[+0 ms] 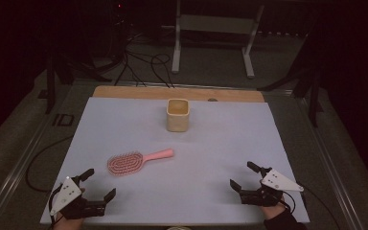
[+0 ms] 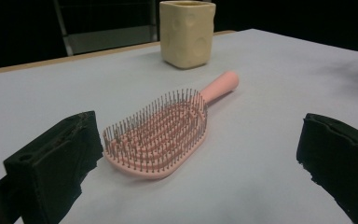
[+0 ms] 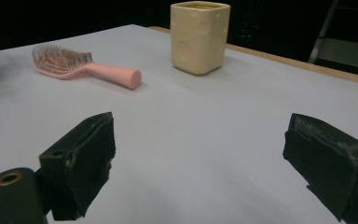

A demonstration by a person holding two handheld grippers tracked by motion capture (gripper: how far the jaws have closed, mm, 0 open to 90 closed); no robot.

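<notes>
Two hand-held grippers were held low over the near edge of the counter (image 1: 124, 108), one at each corner. The left hand-held gripper (image 1: 98, 184) was seen near the left corner in the high view, its jaws spread wide with nothing between them. The right hand-held gripper (image 1: 243, 175) was seen near the right corner, its jaws likewise spread and empty, with bare counter between them in the right gripper view.

A pink brush (image 1: 134, 161) was laid flat on the counter, bristles up, left of the middle. Its head was turned toward the left hand-held gripper and its handle was pointed away to the right, roughly toward the cup. In the left gripper view the brush (image 2: 168, 133) was seen just ahead of the jaws, its head close to the left jaw but not touched by it. In the right gripper view the brush (image 3: 86, 65) was seen well apart from the jaws, at the far left, handle end nearest.

A cream cup (image 1: 178, 115) was stood upright beyond the brush, toward the far side of the counter, apart from the handle tip. Round dimples were seen on its walls in the left gripper view (image 2: 187, 32) and in the right gripper view (image 3: 199, 37).
</notes>
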